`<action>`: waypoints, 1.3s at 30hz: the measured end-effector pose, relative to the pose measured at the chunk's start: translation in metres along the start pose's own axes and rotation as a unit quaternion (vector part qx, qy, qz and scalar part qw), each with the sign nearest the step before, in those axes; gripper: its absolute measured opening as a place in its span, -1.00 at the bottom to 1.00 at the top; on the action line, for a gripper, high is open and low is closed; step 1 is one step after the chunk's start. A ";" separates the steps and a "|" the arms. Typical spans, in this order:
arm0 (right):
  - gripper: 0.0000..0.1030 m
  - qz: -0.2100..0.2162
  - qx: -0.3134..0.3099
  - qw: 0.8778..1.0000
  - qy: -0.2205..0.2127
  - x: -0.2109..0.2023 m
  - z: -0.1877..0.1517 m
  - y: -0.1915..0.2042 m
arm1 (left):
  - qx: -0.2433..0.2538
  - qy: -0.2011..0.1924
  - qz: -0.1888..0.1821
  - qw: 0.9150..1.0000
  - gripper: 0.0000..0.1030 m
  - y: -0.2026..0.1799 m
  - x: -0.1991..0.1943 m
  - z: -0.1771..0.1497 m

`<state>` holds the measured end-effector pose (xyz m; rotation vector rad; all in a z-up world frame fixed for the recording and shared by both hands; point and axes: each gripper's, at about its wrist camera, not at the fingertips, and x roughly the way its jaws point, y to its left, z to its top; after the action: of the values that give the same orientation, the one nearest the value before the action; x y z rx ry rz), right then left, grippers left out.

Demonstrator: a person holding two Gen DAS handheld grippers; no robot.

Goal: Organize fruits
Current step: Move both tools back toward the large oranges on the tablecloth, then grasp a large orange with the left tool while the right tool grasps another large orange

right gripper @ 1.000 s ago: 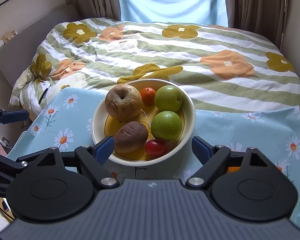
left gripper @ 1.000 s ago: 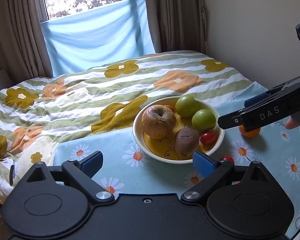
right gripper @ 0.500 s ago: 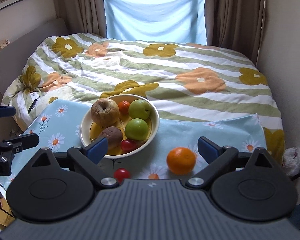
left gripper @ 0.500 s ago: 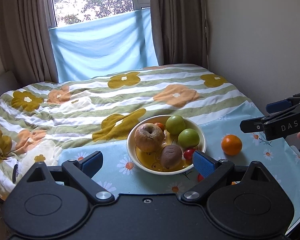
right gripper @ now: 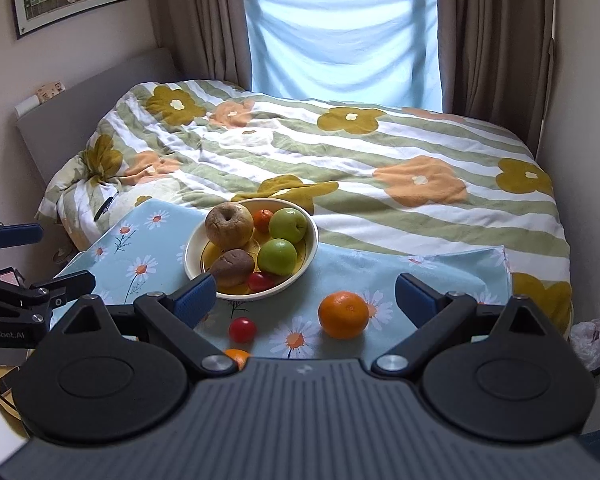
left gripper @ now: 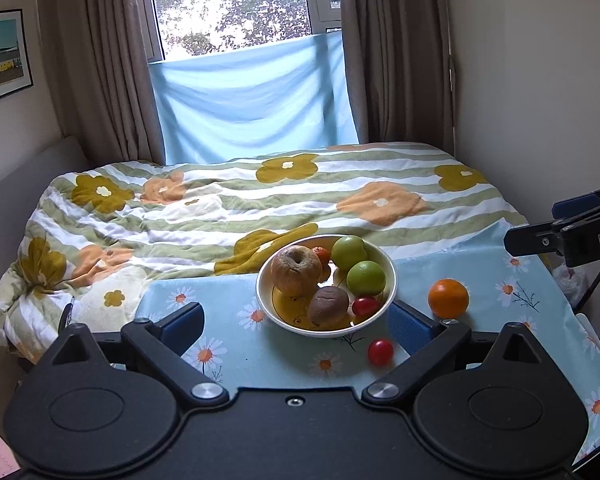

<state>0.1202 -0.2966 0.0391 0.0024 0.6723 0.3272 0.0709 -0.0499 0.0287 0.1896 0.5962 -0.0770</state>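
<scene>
Current step, by judgement: approach and target selection; no fruit is held. The bowl (right gripper: 308, 254) stands on the daisy cloth (right gripper: 148, 240) at the near edge of the bed (right gripper: 380, 152) and holds a brown wrinkled apple (right gripper: 229, 225), two green apples (right gripper: 288, 225), a brown kiwi (right gripper: 232, 267), a small orange fruit (right gripper: 264, 220) and a red tomato (right gripper: 260, 281). Three fruits lie loose on the cloth outside the bowl: an orange (right gripper: 343, 314) to the right front of the bowl, a loose tomato (right gripper: 242, 329) just in front of it, and a third orange-coloured piece (right gripper: 237, 357) largely hidden behind the right gripper body. The right gripper (right gripper: 305, 300) is held back from the bowl with its jaws wide apart and nothing between them; the orange sits in line with the gap but well ahead of the blue pads (right gripper: 192, 300). The left gripper (left gripper: 296, 324) is likewise spread wide and empty, with the bowl ahead of its gap. Next move, as a judgement: advance the right gripper until the orange lies between the pads, close at its widest part, lift, and set it into free space in the bowl. Caution: round fruit may roll on soft cloth if nudged off-centre; the bowl is crowded.
</scene>
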 end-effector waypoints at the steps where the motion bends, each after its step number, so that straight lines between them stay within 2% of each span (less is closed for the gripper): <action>1: 1.00 0.004 -0.002 1.000 -0.001 0.000 -0.002 -0.002 | -0.001 0.002 0.002 1.000 0.95 -0.006 0.000 -0.002; 8: 1.00 0.017 0.004 1.000 -0.001 0.023 -0.010 -0.037 | -0.007 0.023 0.001 1.000 0.95 -0.042 0.015 -0.022; 15: 1.00 0.022 0.007 0.999 0.024 0.076 -0.026 -0.076 | -0.003 0.050 -0.020 0.999 0.95 -0.075 0.059 -0.042; 22: 1.00 0.033 0.008 0.999 0.042 0.116 -0.038 -0.096 | 0.003 0.098 -0.036 0.994 0.90 -0.097 0.107 -0.059; 24: 1.00 0.036 0.009 0.998 0.045 0.125 -0.039 -0.101 | -0.005 0.113 -0.040 0.993 0.82 -0.098 0.117 -0.061; 27: 1.00 0.041 0.009 0.998 0.051 0.135 -0.041 -0.104 | -0.015 0.135 -0.043 0.990 0.54 -0.100 0.130 -0.065; 31: 1.00 0.052 0.012 0.997 0.060 0.145 -0.043 -0.107 | -0.014 0.154 -0.052 0.987 0.31 -0.104 0.138 -0.069; 39: 1.00 0.075 0.014 0.994 0.079 0.162 -0.048 -0.101 | -0.005 0.154 -0.048 0.987 0.28 -0.108 0.142 -0.069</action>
<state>0.2398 -0.3495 -0.1081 0.0543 0.8351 0.4671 0.1363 -0.1440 -0.1238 0.1632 0.9151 -0.1390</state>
